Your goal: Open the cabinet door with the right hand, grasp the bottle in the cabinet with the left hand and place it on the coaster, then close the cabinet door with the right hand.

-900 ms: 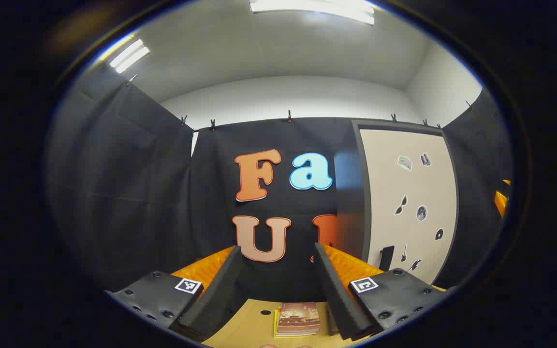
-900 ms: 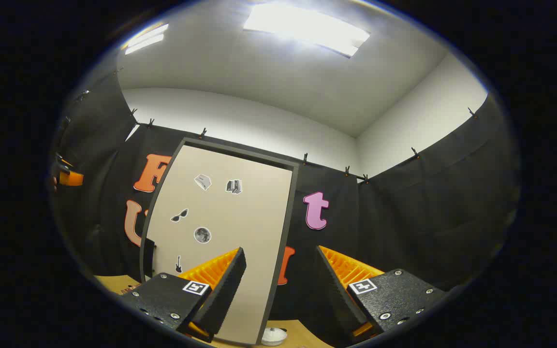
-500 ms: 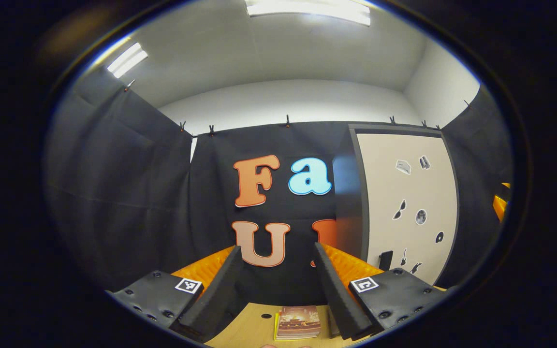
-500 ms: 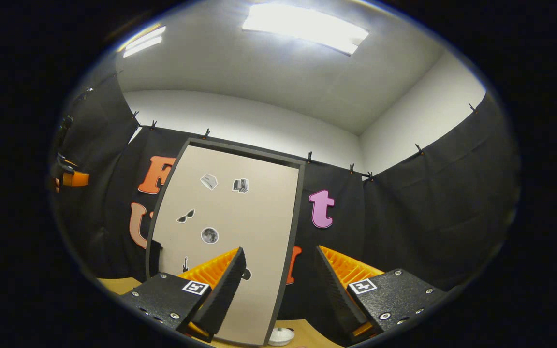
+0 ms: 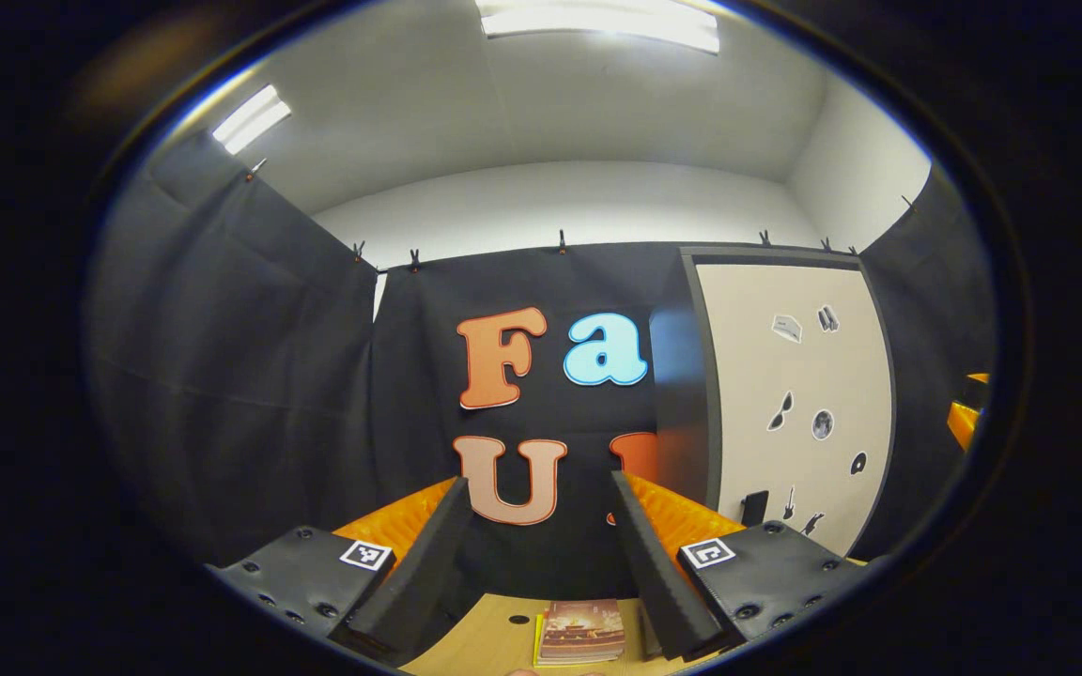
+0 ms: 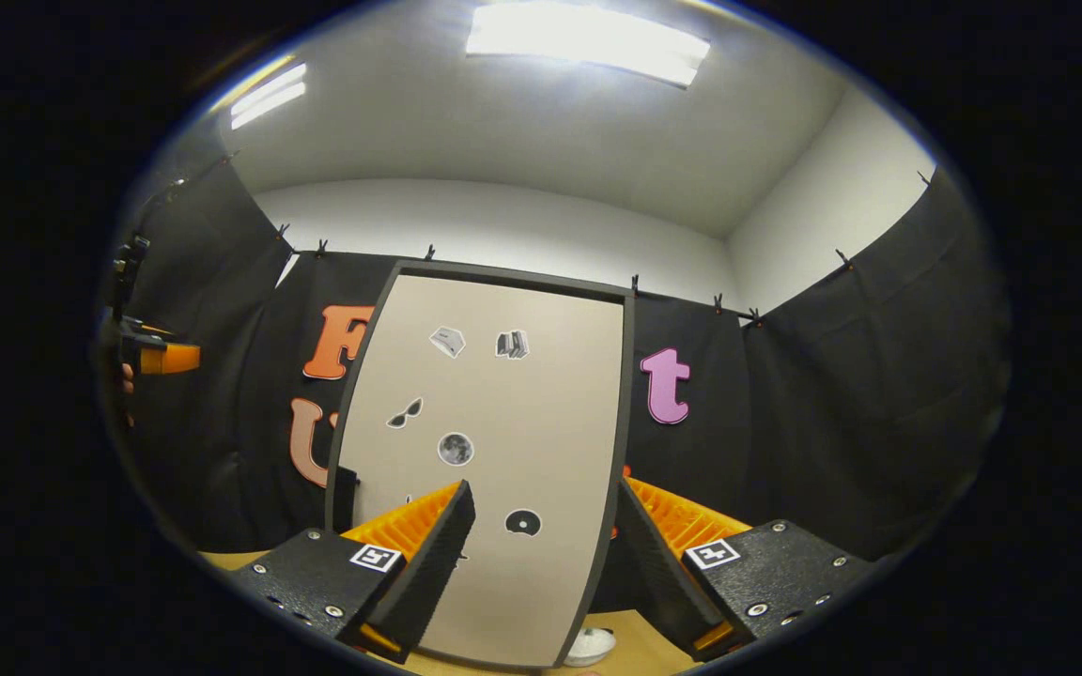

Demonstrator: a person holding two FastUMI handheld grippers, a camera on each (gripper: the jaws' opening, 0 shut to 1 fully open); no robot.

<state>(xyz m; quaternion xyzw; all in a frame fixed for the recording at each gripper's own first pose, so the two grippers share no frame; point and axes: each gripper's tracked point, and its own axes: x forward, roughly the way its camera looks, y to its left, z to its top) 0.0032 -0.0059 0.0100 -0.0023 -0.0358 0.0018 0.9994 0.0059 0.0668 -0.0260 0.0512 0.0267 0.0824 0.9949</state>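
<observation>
The first step is in hand: the cabinet door (image 6: 494,451) is shut and nothing has been taken out. In the right gripper view the right gripper (image 6: 541,554) hangs in front of the door with its fingers spread wide and nothing between them — the pale panel with its small stickers stands straight ahead of it, not yet touched as far as I can judge. The door's handle (image 6: 344,498), a small dark piece, sits at the panel's left edge, low down and to the left of the gripper's left finger.

In the left gripper view the left gripper (image 5: 536,554) is spread open as well, holding nothing, and faces the booth wall. The cabinet (image 5: 790,394) stands off to its right, with the same handle (image 5: 753,507) showing near the bottom of the door's near edge. Below and just ahead of its fingers lies a small stack of books (image 5: 582,631) on the wooden table (image 5: 494,643).

The bottle is presumably behind the closed door, so its place cannot be given. A small white round thing (image 6: 590,646) lies on the table below the right gripper, by the door's lower right corner — whether it is the coaster I cannot tell.

Next, I judge, the right gripper must shift left and down to the handle, close on it, and swing the door outward, while the left one waits clear of the door's arc.
</observation>
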